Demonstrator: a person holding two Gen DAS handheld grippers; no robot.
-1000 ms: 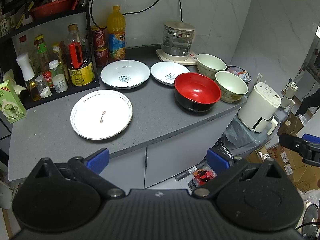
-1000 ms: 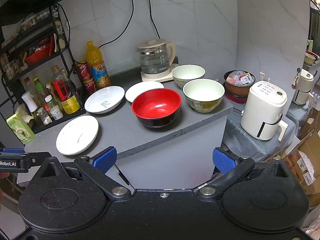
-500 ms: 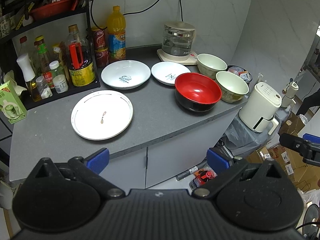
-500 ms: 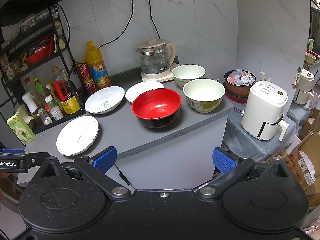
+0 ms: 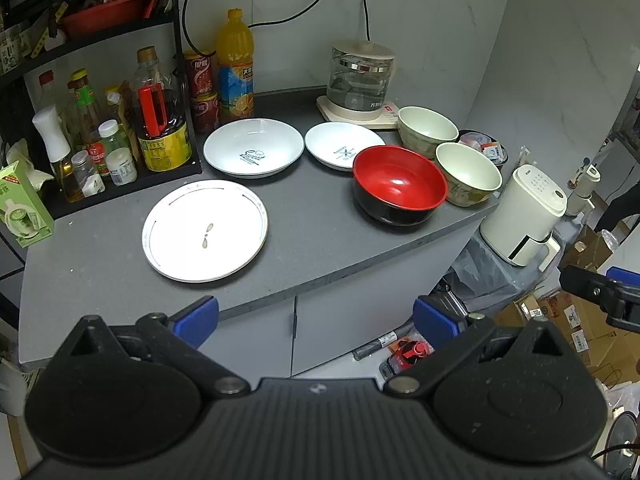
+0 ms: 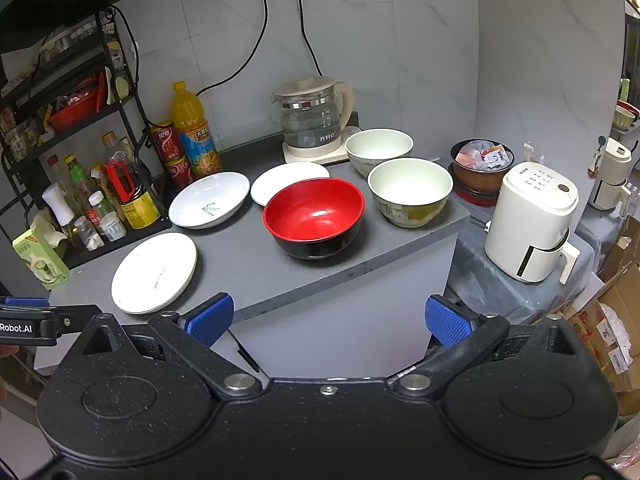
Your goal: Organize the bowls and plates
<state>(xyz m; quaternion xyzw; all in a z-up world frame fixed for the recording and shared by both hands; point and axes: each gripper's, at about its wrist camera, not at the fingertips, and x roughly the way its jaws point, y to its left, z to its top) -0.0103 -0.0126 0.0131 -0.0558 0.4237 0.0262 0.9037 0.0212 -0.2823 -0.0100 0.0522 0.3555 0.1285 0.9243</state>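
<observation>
On the grey counter [image 5: 312,216] lie a flat white plate [image 5: 205,230] [image 6: 154,272], a deep white plate with blue lettering [image 5: 253,147] [image 6: 209,199] and a smaller white plate [image 5: 344,151] [image 6: 286,182]. A red-and-black bowl [image 5: 399,185] [image 6: 314,216] stands right of them, with two pale green bowls [image 5: 468,174] [image 5: 427,131] [image 6: 410,192] [image 6: 379,152] beyond it. My left gripper [image 5: 316,318] and right gripper [image 6: 326,318] both hang open and empty in front of the counter's edge, well short of the dishes.
A black rack with bottles and jars [image 5: 120,136] fills the counter's left. A juice bottle [image 5: 235,66], red cans [image 5: 200,80] and a glass kettle [image 5: 360,80] line the wall. A white appliance [image 6: 534,220] and a dish of packets [image 6: 482,160] stand right of the counter; boxes [image 6: 612,332] lie on the floor.
</observation>
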